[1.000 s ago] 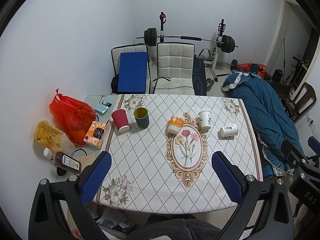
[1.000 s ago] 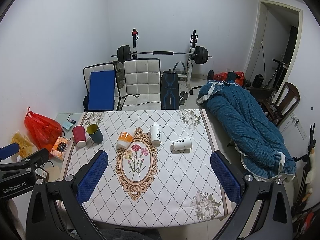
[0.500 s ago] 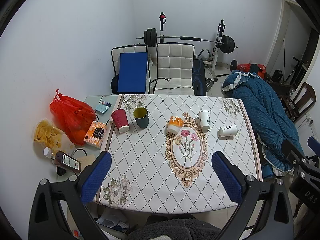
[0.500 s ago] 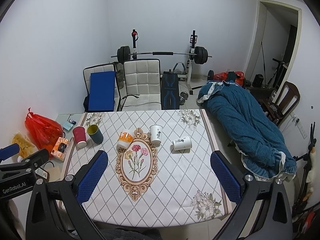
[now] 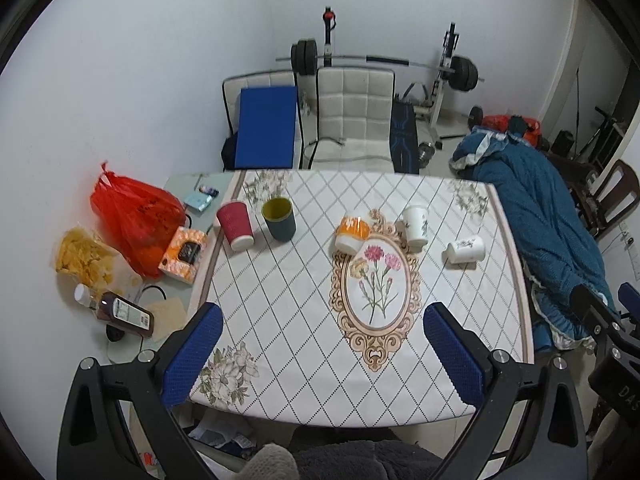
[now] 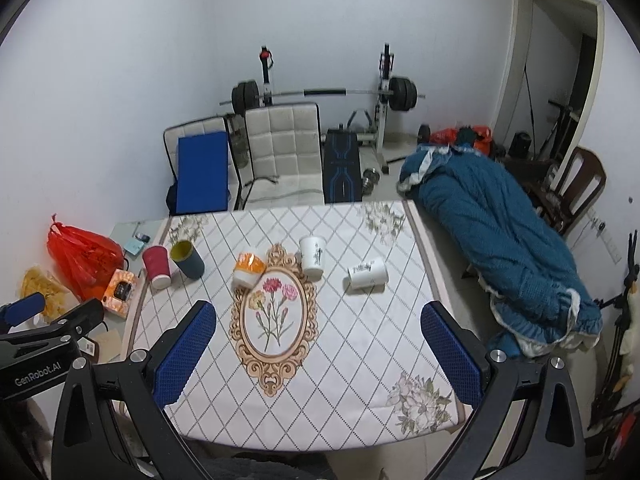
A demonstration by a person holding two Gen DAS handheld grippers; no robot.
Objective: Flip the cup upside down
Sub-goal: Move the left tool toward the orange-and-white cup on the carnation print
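Against the frames of a second ago nothing on the table has shifted, and both grippers hold the same raised position at the near edge. The left gripper [image 5: 322, 354] has its blue textured pads spread wide with nothing between them; the right gripper [image 6: 318, 354] stands likewise spread and empty. The table, covered by a white diamond-patterned cloth with an oval floral medallion [image 6: 360, 344], carries five cups in a loose row. The white paper cup with dark print lying on its side [image 6: 367, 273] rests right of the medallion, mouth toward the left. An upright-standing white printed paper cup [image 6: 313, 257] sits near it, and an orange-and-white cup [image 6: 249, 270] leans at the medallion's left rim. Further left stand a ribbed red paper cup, inverted [image 6: 157, 266], and a dark cup with yellow interior, mouth up [image 6: 187, 259]. Print on the cups is too small to read. The left gripper's body, seen from the right wrist, reads "GenRobot.AI" [image 6: 37, 369].
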